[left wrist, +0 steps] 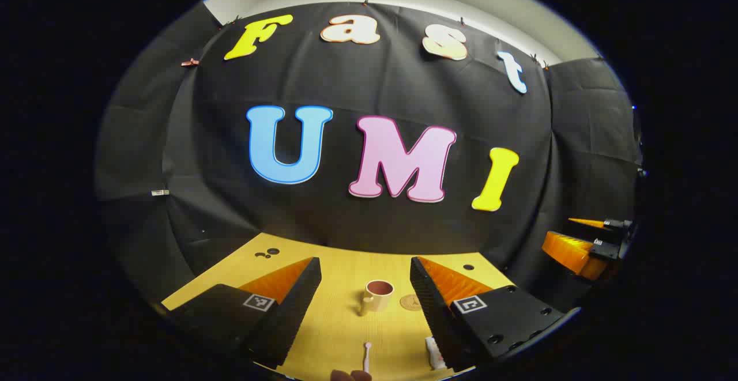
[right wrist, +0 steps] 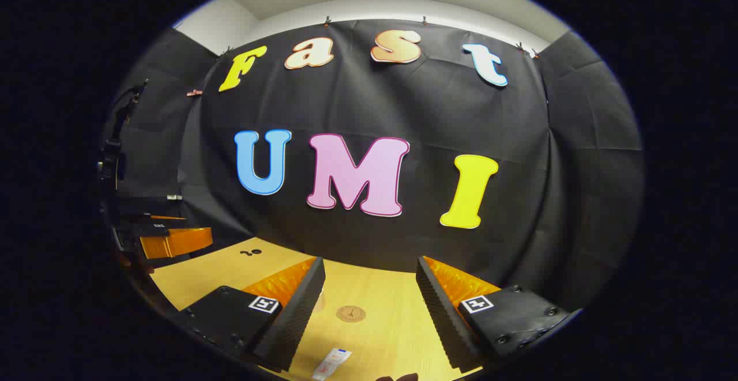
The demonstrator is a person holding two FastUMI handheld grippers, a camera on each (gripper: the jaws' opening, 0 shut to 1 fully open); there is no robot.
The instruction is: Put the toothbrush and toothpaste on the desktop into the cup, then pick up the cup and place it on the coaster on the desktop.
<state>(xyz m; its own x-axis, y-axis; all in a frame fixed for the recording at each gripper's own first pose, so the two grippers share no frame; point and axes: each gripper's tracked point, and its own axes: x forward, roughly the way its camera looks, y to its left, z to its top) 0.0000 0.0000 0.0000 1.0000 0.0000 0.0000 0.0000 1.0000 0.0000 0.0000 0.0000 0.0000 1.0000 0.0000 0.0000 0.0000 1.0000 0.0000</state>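
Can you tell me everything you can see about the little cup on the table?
The cup is small and cream-coloured outside, with a darker reddish-brown inside. It looks like smooth ceramic or plastic. It has a handle on its left side in the left gripper view. It stands upright on the yellow wooden desktop, open end up, and looks empty. Nothing grips it. The round brown coaster lies just beside it, apart.

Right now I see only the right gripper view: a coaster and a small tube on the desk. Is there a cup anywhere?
Observer: Yes. In the left gripper view a cup stands upright beside the coaster.
Operator: And a toothbrush?
Observer: A toothbrush lies on the desktop, nearer the camera than the cup, seen between the left gripper's open fingers.
Operator: Anything in the cup?
Observer: Nothing sticks out of it.
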